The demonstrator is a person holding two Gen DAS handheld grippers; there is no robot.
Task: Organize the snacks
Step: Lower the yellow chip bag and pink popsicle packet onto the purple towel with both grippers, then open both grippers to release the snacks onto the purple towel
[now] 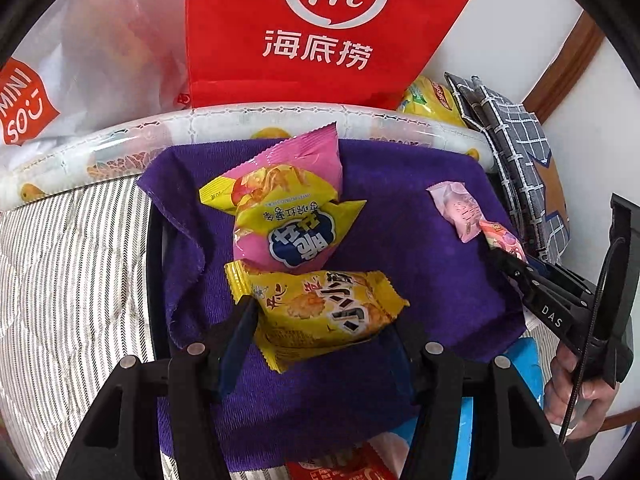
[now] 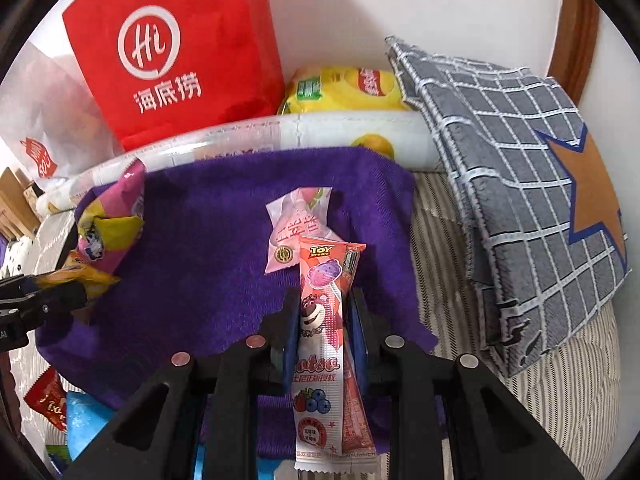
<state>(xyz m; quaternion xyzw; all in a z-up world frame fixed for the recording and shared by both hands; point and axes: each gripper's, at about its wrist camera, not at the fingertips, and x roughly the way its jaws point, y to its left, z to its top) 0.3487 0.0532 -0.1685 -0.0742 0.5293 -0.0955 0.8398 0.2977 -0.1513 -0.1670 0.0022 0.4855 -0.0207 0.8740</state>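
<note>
Black jaws of the left gripper (image 1: 320, 320) fill the bottom of its view, standing about half open with a yellow cracker packet (image 1: 320, 316) between them; the left pad touches the packet's left edge, but the right pad is hidden behind the packet, so I cannot tell whether it is truly clamped. Just above it, at frame centre, a pink-and-yellow chip bag (image 1: 290, 204) already lies on the purple towel (image 1: 400, 208), and toward the right a small pale pink sweet wrapper (image 1: 456, 206) lies there too. At the right edge the right gripper (image 1: 502, 256) comes in, a hand (image 1: 576, 384) behind it.

From the right wrist view, the jaws are nearly closed on a long lollipop sachet (image 2: 322, 320), white and pink with a cartoon bear, berries printed low on it; it stands lengthwise between the pads, its top end over the pale pink wrapper.

By my reading, sorting is partway: two snacks rest on the towel, two are gripped or nearly so and look about to be laid beside them. At lower left of the right view a red packet (image 2: 46, 404) and a blue packet (image 2: 84, 420) lie off the towel, seemingly yet to be handled. A red paper bag (image 2: 172, 52) and a yellow chip bag (image 2: 344, 90) stand behind, upper left to centre.
</note>
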